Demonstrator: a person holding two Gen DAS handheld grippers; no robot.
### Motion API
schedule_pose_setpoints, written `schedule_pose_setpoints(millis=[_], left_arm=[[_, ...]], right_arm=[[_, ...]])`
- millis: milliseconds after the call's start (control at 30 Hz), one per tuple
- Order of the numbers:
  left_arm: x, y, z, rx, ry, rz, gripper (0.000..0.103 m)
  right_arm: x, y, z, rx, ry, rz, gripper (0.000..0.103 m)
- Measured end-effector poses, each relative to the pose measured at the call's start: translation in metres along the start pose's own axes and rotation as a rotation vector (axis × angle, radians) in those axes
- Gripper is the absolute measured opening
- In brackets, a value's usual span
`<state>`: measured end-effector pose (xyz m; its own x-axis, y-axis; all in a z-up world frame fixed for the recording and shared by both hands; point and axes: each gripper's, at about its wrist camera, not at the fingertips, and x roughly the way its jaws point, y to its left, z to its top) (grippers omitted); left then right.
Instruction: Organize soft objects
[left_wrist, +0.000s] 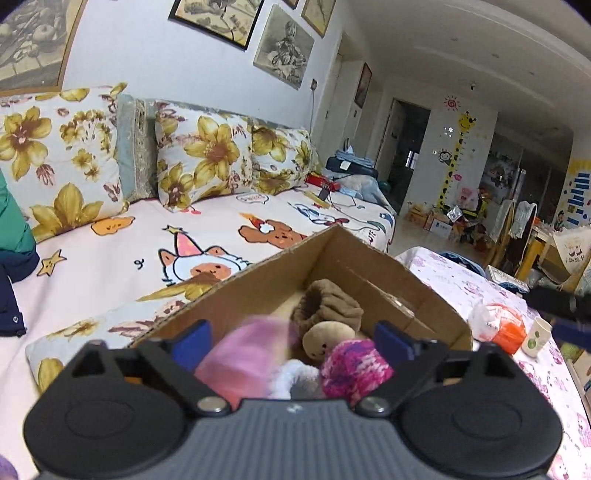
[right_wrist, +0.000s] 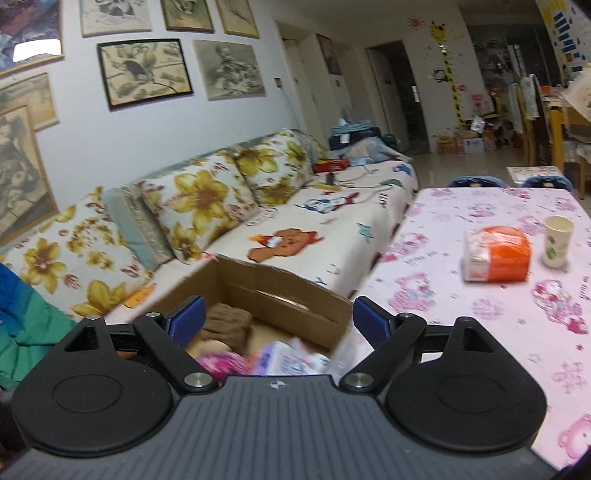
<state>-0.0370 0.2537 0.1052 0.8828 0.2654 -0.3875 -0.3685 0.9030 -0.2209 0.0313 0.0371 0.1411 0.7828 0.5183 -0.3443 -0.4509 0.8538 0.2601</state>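
Observation:
An open cardboard box (left_wrist: 258, 284) stands at the table's near corner and holds soft things: a brown knitted piece (left_wrist: 328, 302), a tan doll face (left_wrist: 325, 338), a pink-purple knitted ball (left_wrist: 354, 365) and a blurred pink item (left_wrist: 240, 358). My left gripper (left_wrist: 291, 339) is open, its blue pads wide apart just above the box. In the right wrist view the box (right_wrist: 280, 295) shows the brown piece (right_wrist: 227, 321), the pink knit (right_wrist: 221, 363) and a white-blue packet (right_wrist: 291, 360). My right gripper (right_wrist: 277, 319) is open and empty above the box.
The table has a pink cartoon cloth (right_wrist: 480, 295) with an orange tissue pack (right_wrist: 496, 254) and a paper cup (right_wrist: 557, 240) on it. A sofa (right_wrist: 295, 229) with floral cushions (left_wrist: 199, 155) lies behind the box. A green-blue jacket (right_wrist: 26, 332) lies at left.

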Motion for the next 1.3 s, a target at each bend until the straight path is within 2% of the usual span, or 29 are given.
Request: schedule_pose_setpoints(millis=[167, 400, 633, 800, 1067, 1300], left_arm=[[-0.017, -0.013, 0.000, 0.073, -0.070, 0.021, 0.102], [-0.032, -0.036, -0.006, 0.133, -0.108, -0.030, 0.102], [-0.047, -0.070, -0.021, 0.220, -0.109, -0.103, 0.102], [-0.059, -0.095, -0.034, 0.278, -0.105, -0.149, 0.102], [-0.075, -0.135, -0.058, 0.349, -0.086, -0.208, 0.102], [-0.078, -0.172, -0.087, 0.403, -0.047, -0.241, 0.102]], right_arm=[[-0.023, -0.014, -0.020, -0.033, -0.007, -0.074, 0.103], [-0.057, -0.030, -0.050, -0.107, -0.004, -0.160, 0.103], [-0.084, -0.046, -0.067, -0.104, 0.003, -0.216, 0.103], [-0.099, -0.062, -0.077, -0.099, 0.001, -0.295, 0.103], [-0.130, -0.103, -0.084, -0.005, -0.014, -0.440, 0.103], [-0.151, -0.133, -0.092, 0.041, -0.020, -0.517, 0.103]])
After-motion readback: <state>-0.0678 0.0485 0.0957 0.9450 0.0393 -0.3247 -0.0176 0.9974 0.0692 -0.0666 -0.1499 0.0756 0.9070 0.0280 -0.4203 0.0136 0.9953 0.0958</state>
